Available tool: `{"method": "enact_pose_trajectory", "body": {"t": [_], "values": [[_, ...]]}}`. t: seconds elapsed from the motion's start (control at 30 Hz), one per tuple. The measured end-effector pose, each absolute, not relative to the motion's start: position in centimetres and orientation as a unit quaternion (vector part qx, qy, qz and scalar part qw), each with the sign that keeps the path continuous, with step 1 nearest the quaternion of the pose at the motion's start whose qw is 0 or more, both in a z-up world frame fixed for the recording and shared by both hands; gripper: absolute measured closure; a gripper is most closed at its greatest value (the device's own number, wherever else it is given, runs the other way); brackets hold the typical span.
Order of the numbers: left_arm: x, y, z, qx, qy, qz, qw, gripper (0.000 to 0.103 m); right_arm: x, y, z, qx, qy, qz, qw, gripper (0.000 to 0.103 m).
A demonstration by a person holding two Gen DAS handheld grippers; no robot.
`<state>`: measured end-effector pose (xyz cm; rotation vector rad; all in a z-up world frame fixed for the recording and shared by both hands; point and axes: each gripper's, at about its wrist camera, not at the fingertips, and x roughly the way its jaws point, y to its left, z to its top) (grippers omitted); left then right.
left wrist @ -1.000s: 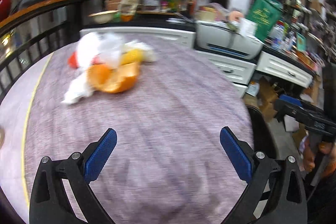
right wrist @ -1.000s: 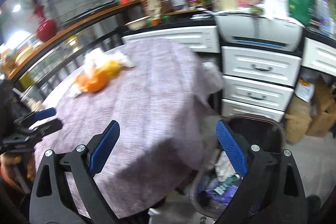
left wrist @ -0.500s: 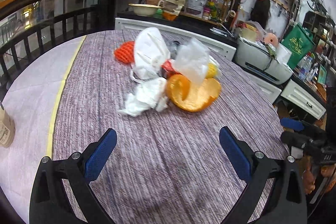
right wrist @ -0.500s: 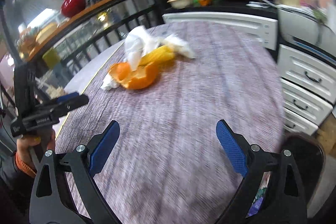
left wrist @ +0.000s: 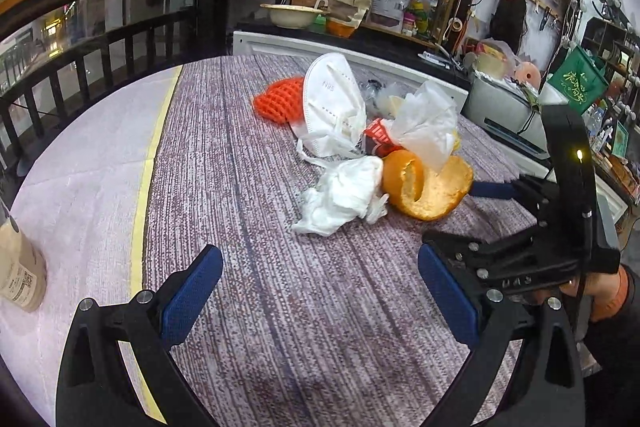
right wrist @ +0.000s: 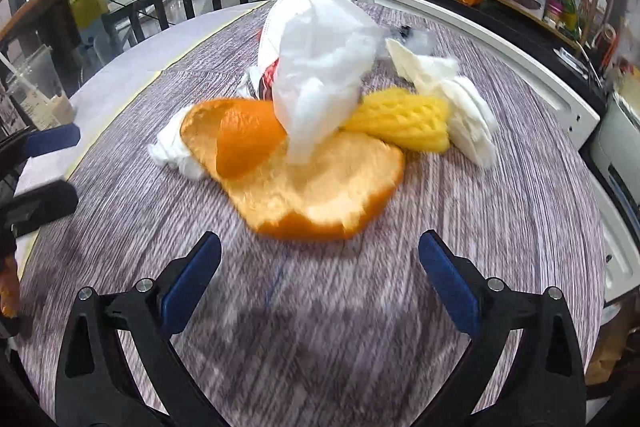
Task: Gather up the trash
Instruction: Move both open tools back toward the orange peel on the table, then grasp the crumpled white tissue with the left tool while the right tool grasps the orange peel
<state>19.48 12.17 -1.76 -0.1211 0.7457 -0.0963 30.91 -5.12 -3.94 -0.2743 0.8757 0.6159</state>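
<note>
My left cam sits back, angled down across the table (left wrist: 248, 307). Right cam's way closer in. Both catch the orange peel (left wrist: 430, 189).

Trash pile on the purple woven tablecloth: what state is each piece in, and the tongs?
Large orange peel: torn open, pith up, flat on the cloth.
White face mask: folded, leaning in the pile.
White crumpled tissue: wadded, touching the peel.
Yellow foam net: lying behind the peel.
Left tongs: open, empty.
Right tongs: opening, empty, just short of the peel.
</note>
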Motion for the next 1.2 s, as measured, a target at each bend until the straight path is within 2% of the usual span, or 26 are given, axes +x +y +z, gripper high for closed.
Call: {"method": "enact_pose_trajectory", "body": {"t": [0.23, 0.27, 0.33, 0.37, 0.43, 0.5, 0.6, 0.67, 0.8, 0.87, 1.0, 1.2], "values": [[21.9, 12.4, -3.2, -0.023, 0.397, -0.050, 0.916, 0.007, 31.7, -2.5, -3.6, -0.174, 0.394, 0.281, 0.857, 0.006], [22.3, 12.2, -3.4, -0.016, 0.403, -0.054, 0.914, 0.007, 31.9, -2.6, -3.6, -0.171, 0.393, 0.281, 0.858, 0.009], [23.0, 11.7, -3.7, 0.002, 0.410, -0.060, 0.910, 0.010, 32.3, -2.7, -3.6, -0.168, 0.396, 0.278, 0.859, 0.022], [23.3, 11.3, -3.8, 0.013, 0.414, -0.064, 0.908, 0.013, 32.3, -2.9, -3.6, -0.167, 0.395, 0.277, 0.860, 0.026], [24.0, 10.7, -4.1, 0.034, 0.422, -0.069, 0.903, 0.020, 32.1, -3.6, -3.3, -0.160, 0.387, 0.281, 0.864, 0.041], [24.8, 10.4, -4.3, 0.042, 0.427, -0.068, 0.901, 0.029, 31.8, -3.9, -2.7, -0.151, 0.379, 0.286, 0.867, 0.052], [25.7, 9.7, -4.2, 0.051, 0.427, -0.082, 0.899, 0.033, 31.4, -4.5, -2.4, -0.135, 0.383, 0.292, 0.866, 0.058], [26.0, 8.8, -4.4, 0.071, 0.423, -0.078, 0.900, 0.037, 31.0, -4.9, -2.4, -0.124, 0.381, 0.295, 0.867, 0.066], [26.1, 8.3, -4.5, 0.047, 0.427, -0.090, 0.899, 0.066, 30.5, -6.0, -2.3, -0.099, 0.391, 0.296, 0.866, 0.068], [25.8, 8.0, -4.3, 0.048, 0.422, -0.085, 0.901, 0.071, 30.0, -6.7, -2.3, -0.090, 0.391, 0.298, 0.866, 0.069], [24.6, 7.9, -4.0, 0.033, 0.416, -0.086, 0.905, 0.074, 28.7, -8.3, -1.9, -0.066, 0.390, 0.307, 0.865, 0.070], [21.8, 7.8, -2.6, 0.001, 0.392, -0.089, 0.916, 0.075, 26.4, -9.8, -1.2, -0.053, 0.380, 0.312, 0.869, 0.072]]}}
